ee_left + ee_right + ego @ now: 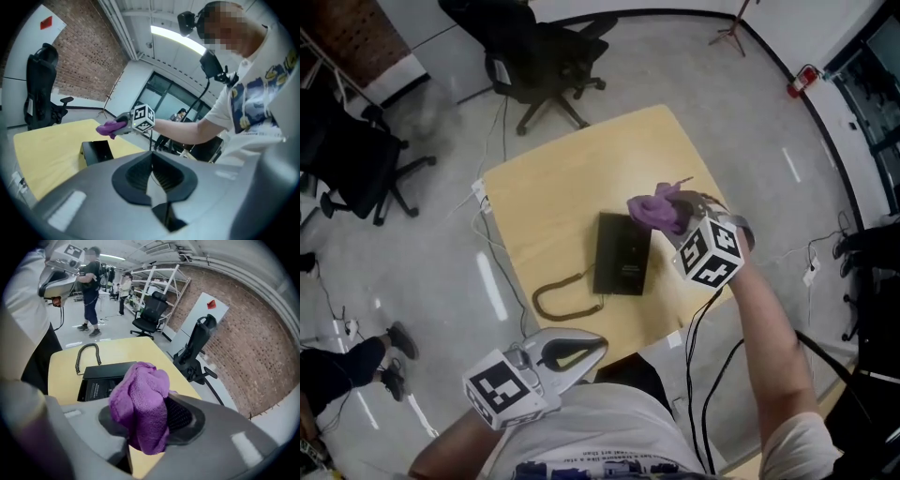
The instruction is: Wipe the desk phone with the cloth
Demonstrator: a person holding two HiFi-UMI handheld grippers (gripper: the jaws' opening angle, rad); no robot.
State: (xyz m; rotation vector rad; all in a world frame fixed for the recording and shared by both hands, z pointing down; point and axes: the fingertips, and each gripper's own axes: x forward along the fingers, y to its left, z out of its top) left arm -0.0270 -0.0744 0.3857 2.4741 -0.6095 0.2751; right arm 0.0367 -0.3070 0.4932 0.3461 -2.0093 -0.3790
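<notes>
At the 7 o'clock corner of the head view, the left tongs [598,343] are held off the near edge of the worktop [562,187], close to the person's body. The jaws are clenched together and nothing is between them. The tips point towards 2 o'clock, in the direction of the desk phone [623,253].

A coiled cord [558,298] lies in a loop on the worktop at 8 o'clock from the phone and runs up to the phone's near left corner.

The desk phone is a flat black body lying near the centre of the worktop, long side running from 12 to 6 o'clock. A panel of small white print shows on its upper face.

The cloth [654,208] is purple and bunched. It sits at the 1 o'clock corner of the phone; the left gripper view shows it raised above the phone, with a gap between them.

The right tongs [677,217] are grasping the cloth, which fills the space between the jaws and hangs out past the pads. The tongs point towards 10 o'clock
</notes>
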